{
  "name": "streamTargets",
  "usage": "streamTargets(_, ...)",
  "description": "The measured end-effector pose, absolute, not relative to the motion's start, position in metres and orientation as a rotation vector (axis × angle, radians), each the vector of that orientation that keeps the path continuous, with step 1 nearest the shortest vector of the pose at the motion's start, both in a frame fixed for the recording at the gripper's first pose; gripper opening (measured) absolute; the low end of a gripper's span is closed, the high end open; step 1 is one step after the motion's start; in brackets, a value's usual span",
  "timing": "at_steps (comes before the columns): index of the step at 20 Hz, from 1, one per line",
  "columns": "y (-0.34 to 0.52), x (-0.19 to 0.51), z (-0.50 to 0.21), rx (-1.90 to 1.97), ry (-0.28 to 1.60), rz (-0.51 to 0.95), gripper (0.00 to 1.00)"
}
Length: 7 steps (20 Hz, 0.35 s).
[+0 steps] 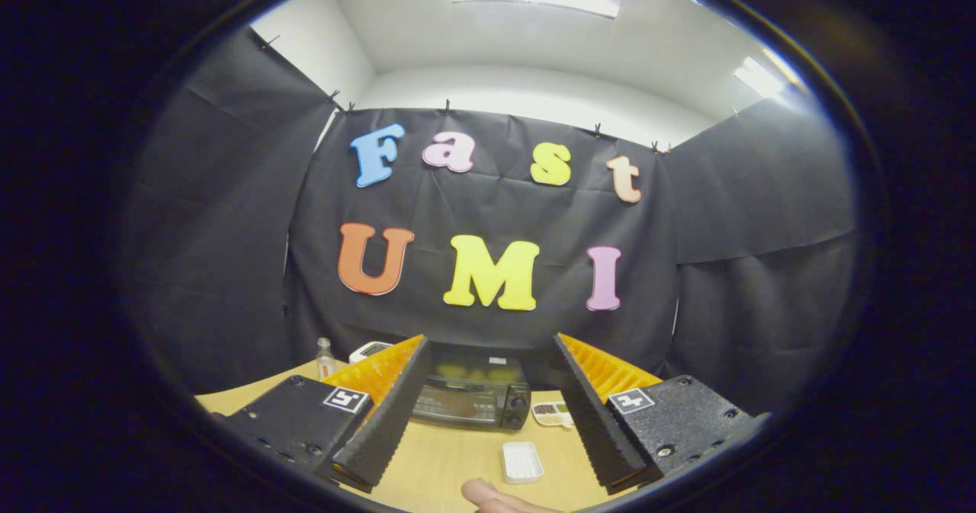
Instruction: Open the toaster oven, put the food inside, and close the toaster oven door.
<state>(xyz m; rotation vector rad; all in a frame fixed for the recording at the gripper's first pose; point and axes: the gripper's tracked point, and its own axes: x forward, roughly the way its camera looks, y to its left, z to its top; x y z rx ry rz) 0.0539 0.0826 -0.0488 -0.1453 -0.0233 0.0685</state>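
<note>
Here the gripper jaws stand released, framing the closed toaster oven, its label seemingly unreadable.

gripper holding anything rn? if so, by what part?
Nothing. The gripper is open, fingers spread wide with only bare table between them. The toaster oven, door closed, sits beyond the fingers, untouched.

Small bottle beside white device, possibly scale, at wooden table's back edge.
</note>
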Motion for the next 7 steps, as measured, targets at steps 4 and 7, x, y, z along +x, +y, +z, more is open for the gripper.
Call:
streamTargets(4,0.0735,0.0458,-0.0454,-0.129,-0.042,0.039,1.0)
streamTargets(7,0.0704,0.0415,-0.04,-0.111,-0.056,0.043,1.0)
